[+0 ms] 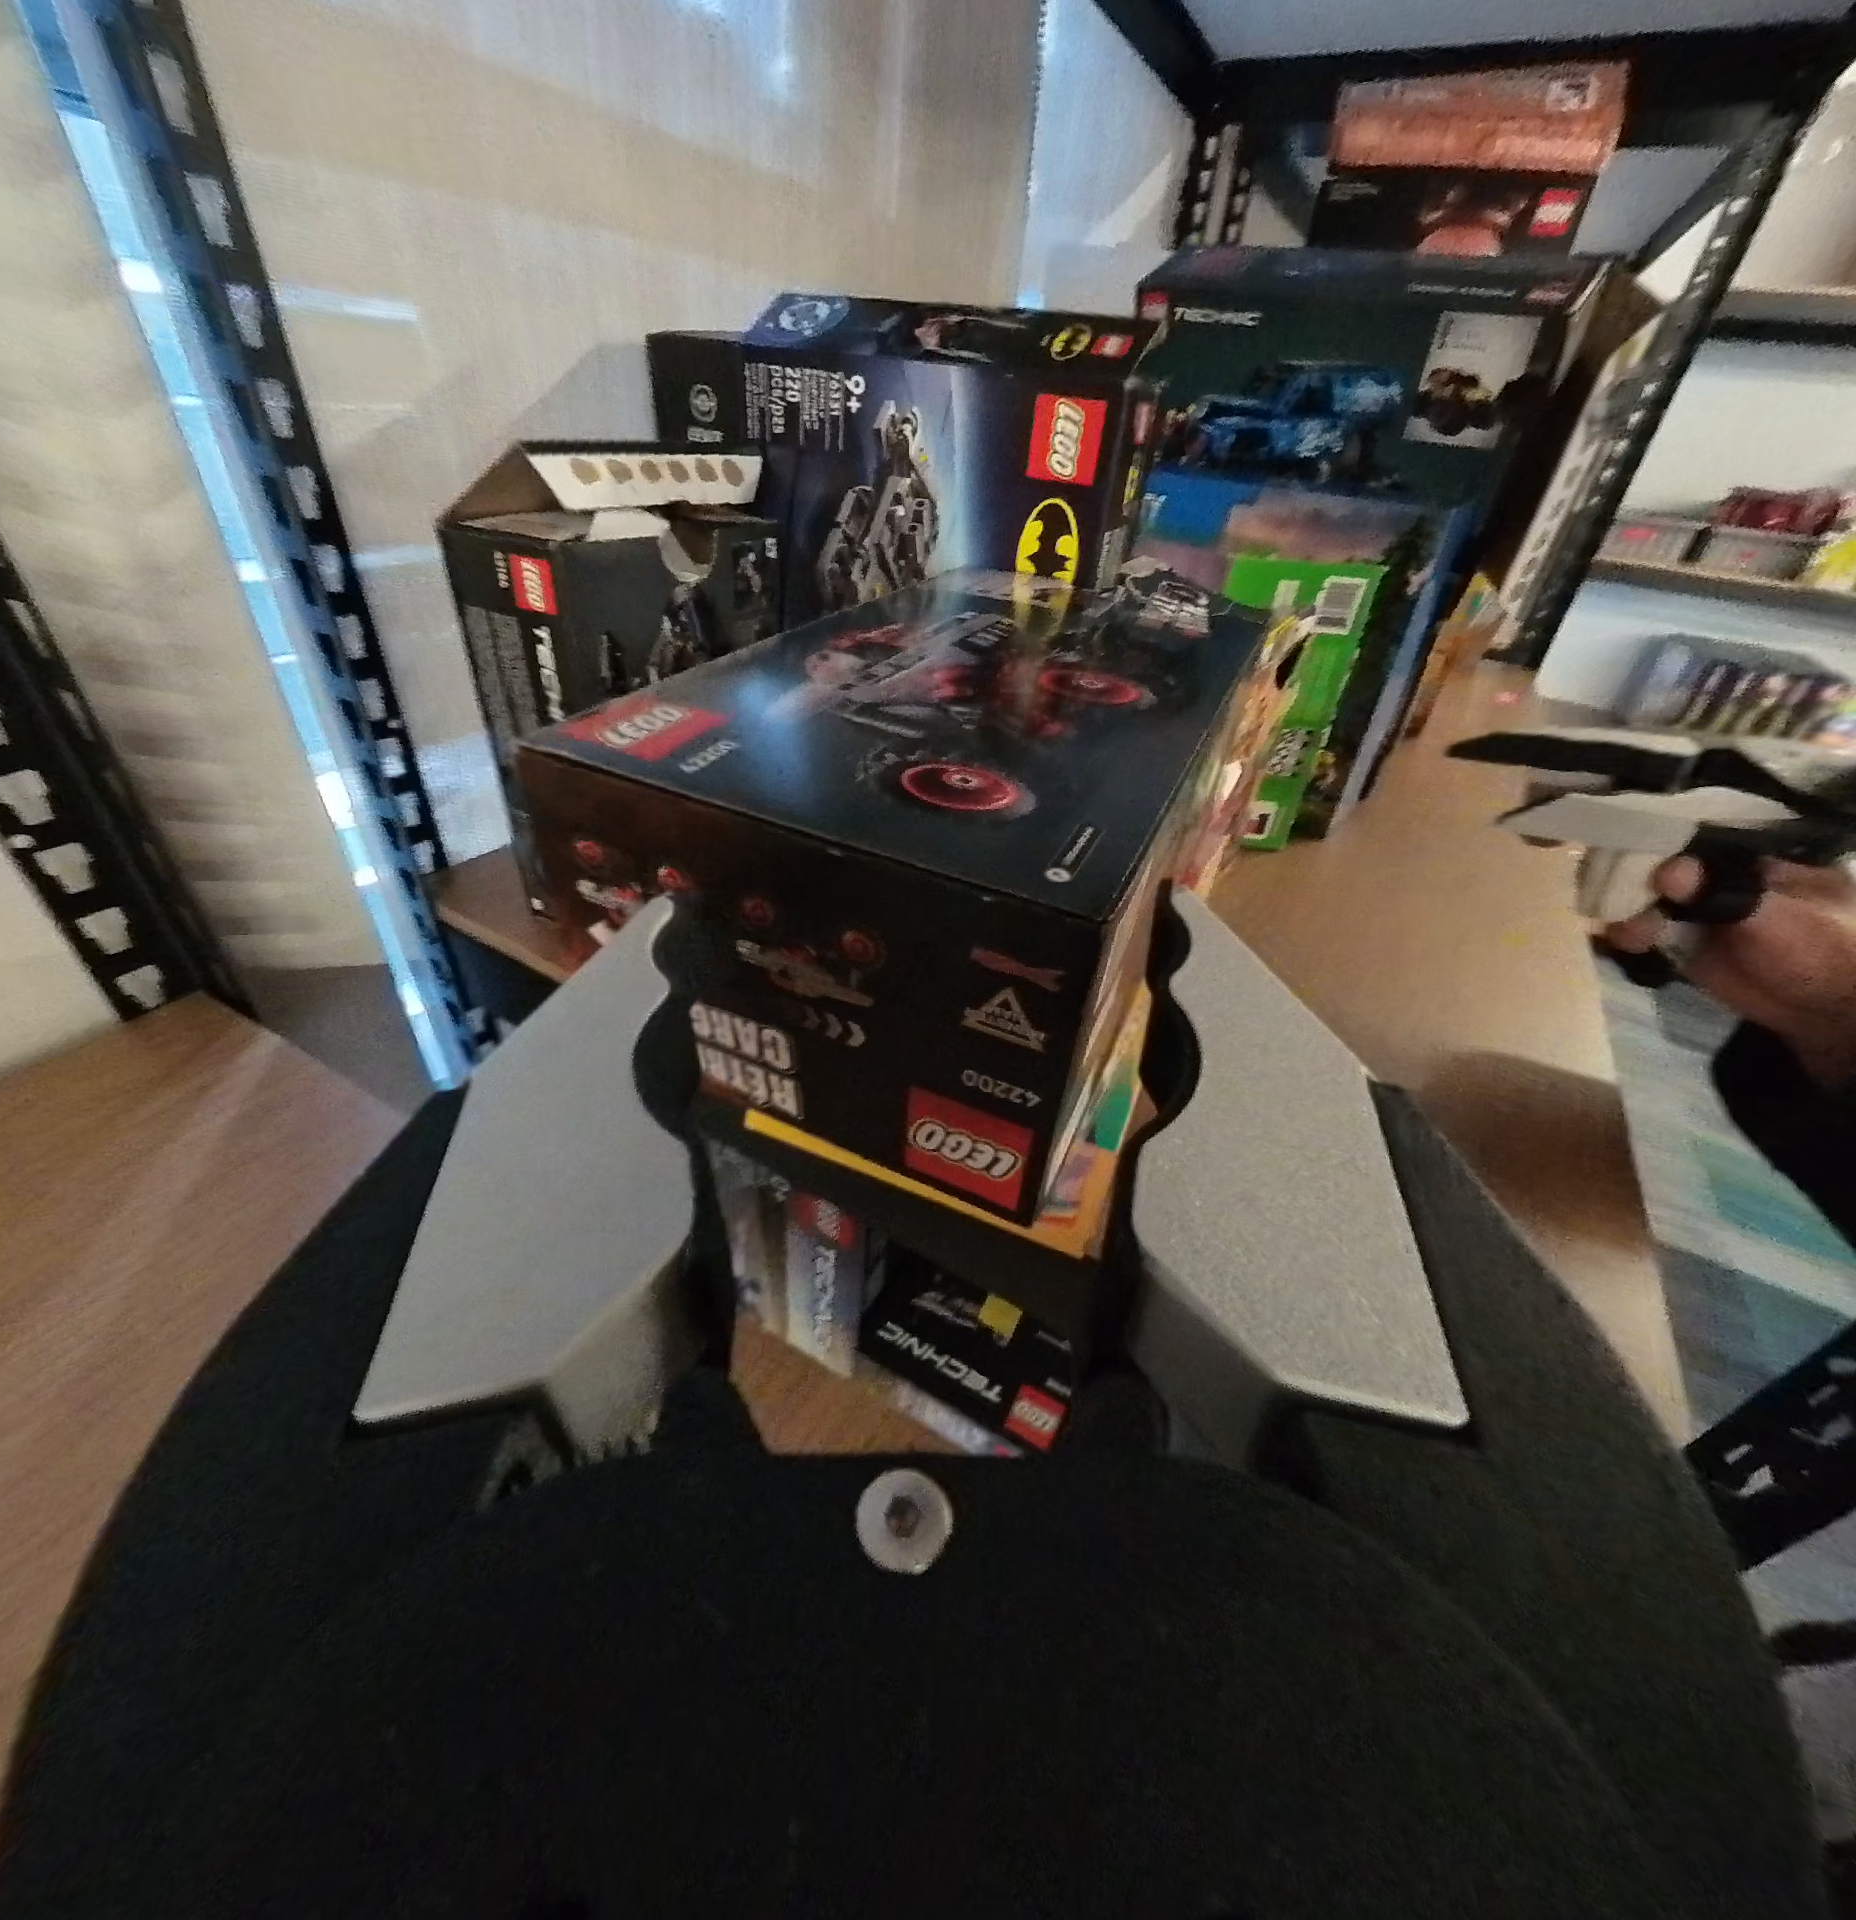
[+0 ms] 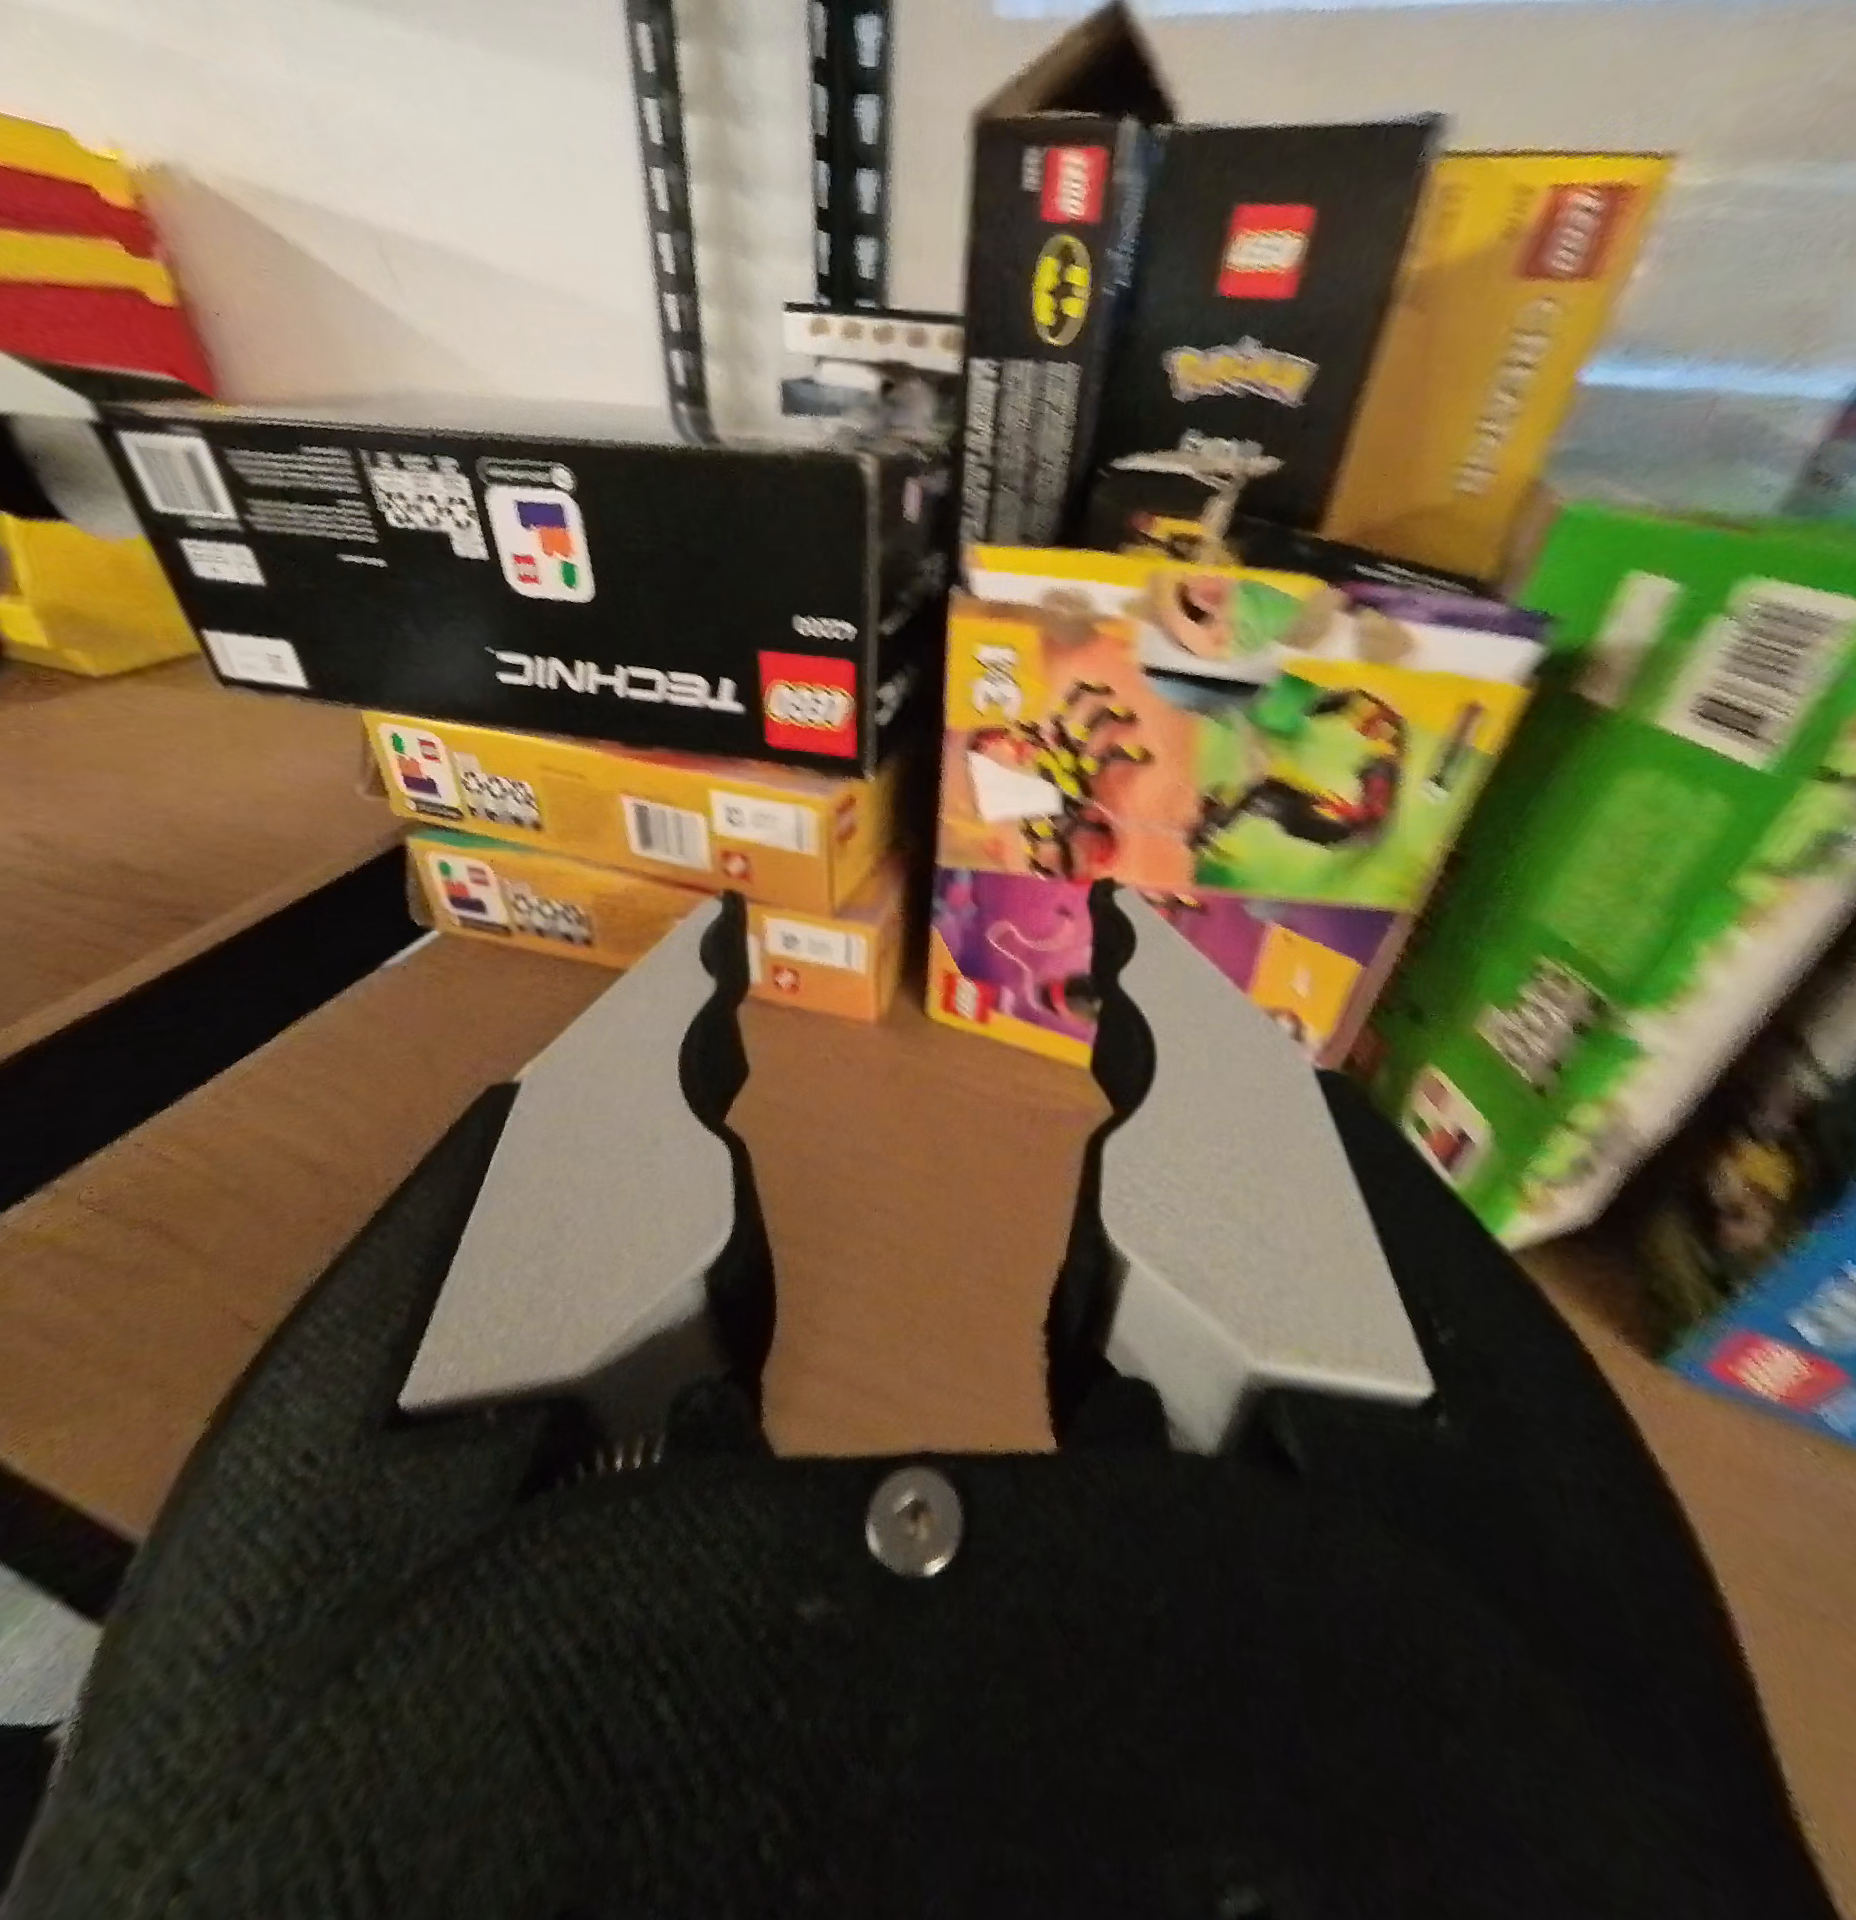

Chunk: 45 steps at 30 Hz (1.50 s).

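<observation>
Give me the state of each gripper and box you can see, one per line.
Left gripper: shut on black box.
Black box: gripped at its near end, atop two yellow boxes.
Right gripper: open, empty, above the shelf.
Yellow boxes: stacked flat.
Small black box: top flap open.

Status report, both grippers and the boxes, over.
Left gripper shut on black toy box, box on top of two yellow boxes. Right gripper open, empty, over wooden shelf. Colourful box stack just ahead.
</observation>
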{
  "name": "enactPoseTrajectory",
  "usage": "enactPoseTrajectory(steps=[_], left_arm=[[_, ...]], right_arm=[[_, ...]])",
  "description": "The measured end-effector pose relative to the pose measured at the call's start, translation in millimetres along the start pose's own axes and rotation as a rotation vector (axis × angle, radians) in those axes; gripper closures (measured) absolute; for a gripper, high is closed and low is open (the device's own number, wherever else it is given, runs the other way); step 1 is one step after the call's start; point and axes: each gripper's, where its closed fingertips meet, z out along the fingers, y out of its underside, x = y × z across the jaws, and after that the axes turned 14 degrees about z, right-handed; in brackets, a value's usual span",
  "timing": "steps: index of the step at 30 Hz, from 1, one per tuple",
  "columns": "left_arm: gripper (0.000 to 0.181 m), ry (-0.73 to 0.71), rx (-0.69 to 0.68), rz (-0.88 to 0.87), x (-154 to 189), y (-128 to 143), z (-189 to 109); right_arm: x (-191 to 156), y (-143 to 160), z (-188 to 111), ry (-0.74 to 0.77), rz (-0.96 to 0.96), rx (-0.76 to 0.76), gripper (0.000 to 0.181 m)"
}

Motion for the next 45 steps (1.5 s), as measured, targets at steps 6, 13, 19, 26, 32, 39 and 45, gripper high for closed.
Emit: enactPoseTrajectory(steps=[6,13,19,26,32,39,45], left_arm=[[0.109,-0.213,-0.017,0.026,-5,-21,-63],[0.121,-0.749,-0.108,0.049,25,-9,-162],[0.128,-1.101,-0.08,-0.102,117,19,-236],[0.133,-1.222,0.027,-0.012,215,-26,-201],[0.134,-1.157,0.066,0.152,260,-76,-136],[0.165,-0.769,0.243,0.267,305,-108,-12],[0.181,-0.463,0.36,0.159,338,-109,82]], right_arm=[[82,9,-101,0.186,0.011,0.041,0.116],[196,34,-265,0.353,0.019,0.001,0.116],[286,66,-395,0.441,-0.007,-0.144,0.114],[318,54,-433,0.318,0.002,-0.112,0.108],[317,48,-379,0.18,-0.01,-0.092,0.115],[330,12,-337,0.102,-0.126,0.006,0.151],[366,-23,-309,0.039,-0.071,0.14,0.181]])
